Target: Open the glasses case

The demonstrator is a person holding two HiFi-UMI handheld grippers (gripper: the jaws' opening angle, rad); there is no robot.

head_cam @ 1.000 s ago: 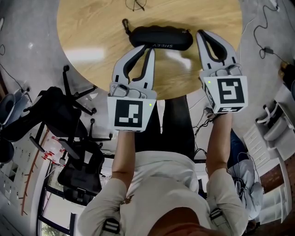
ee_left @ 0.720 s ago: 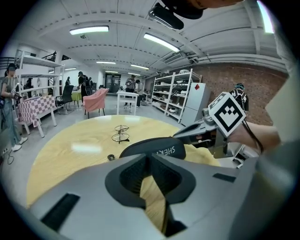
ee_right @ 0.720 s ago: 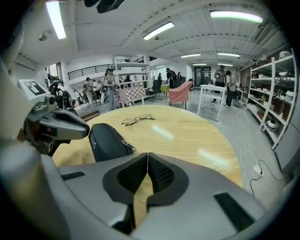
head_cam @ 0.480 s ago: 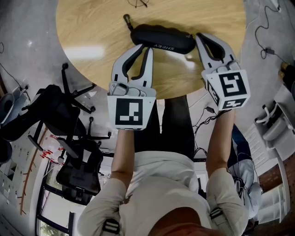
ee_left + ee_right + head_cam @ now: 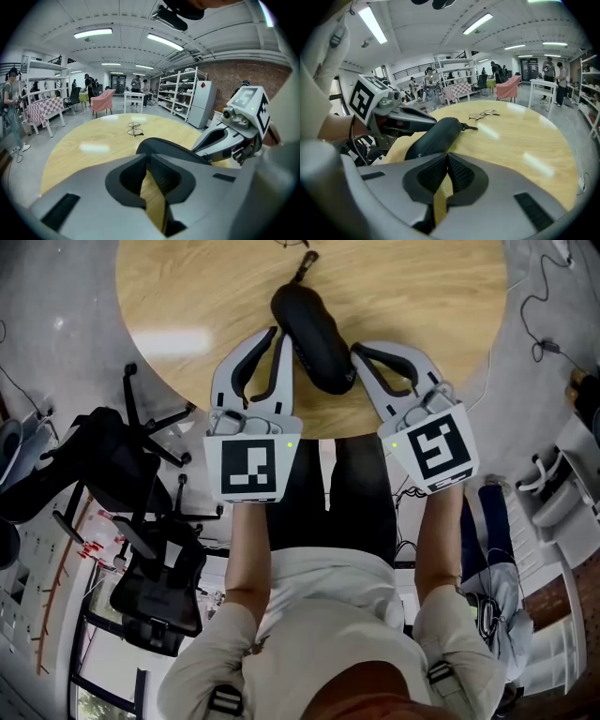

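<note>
One black glasses case (image 5: 314, 334) lies at upper centre of the head view on a round wooden desk (image 5: 187, 296). Its long axis runs steeply from upper left to lower right, strap end toward the top edge. Left tool (image 5: 280, 334) and right tool (image 5: 356, 350) flank it, both closed and empty. Grey floor (image 5: 56, 334) surrounds the desk, with black chairs (image 5: 141, 465) at left.

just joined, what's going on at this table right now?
A person holds a gripper in each hand over a round wooden table. A black glasses case lies closed on it. The left gripper and the right gripper flank it, one tip at each side. Both have their jaws shut with nothing between them. Whether the tips touch the case can't be told. A pair of glasses sits further back on the table. The case is not yet opened.
</note>
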